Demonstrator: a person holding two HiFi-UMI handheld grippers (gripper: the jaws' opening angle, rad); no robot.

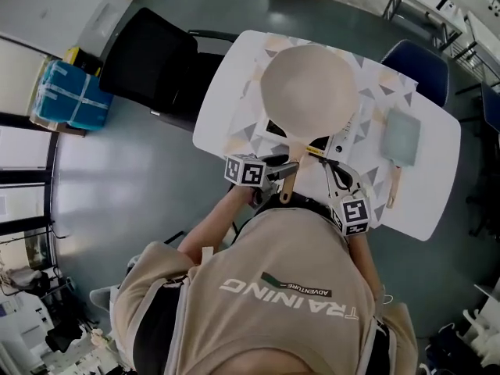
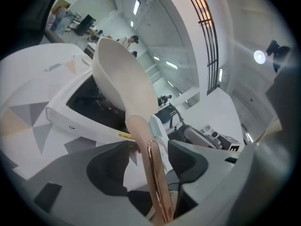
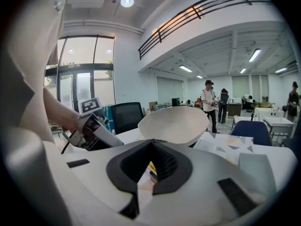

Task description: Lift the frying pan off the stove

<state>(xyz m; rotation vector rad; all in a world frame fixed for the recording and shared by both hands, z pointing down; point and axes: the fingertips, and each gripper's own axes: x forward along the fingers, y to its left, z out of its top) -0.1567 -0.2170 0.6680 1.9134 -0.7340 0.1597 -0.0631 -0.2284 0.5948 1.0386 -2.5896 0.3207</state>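
Observation:
A cream frying pan [image 1: 308, 92] sits on a white portable stove [image 1: 316, 150] on the table. Its copper-coloured handle [image 1: 287, 184] points toward me. My left gripper [image 1: 285, 170] is at the handle; in the left gripper view the handle [image 2: 155, 173] runs between the jaws, which stand wide apart, and the pads do not press on it. The pan [image 2: 124, 74] and stove [image 2: 80, 121] lie ahead. My right gripper [image 1: 328, 159] hovers just right of the handle by the stove's front, shut and empty [image 3: 150, 166], facing the pan [image 3: 174, 124].
A pale green spatula [image 1: 401, 139] with a wooden handle lies on the table [image 1: 422, 201] right of the stove. A black chair [image 1: 148, 61] stands at the left, a blue chair [image 1: 418, 61] at the far right. People stand in the background.

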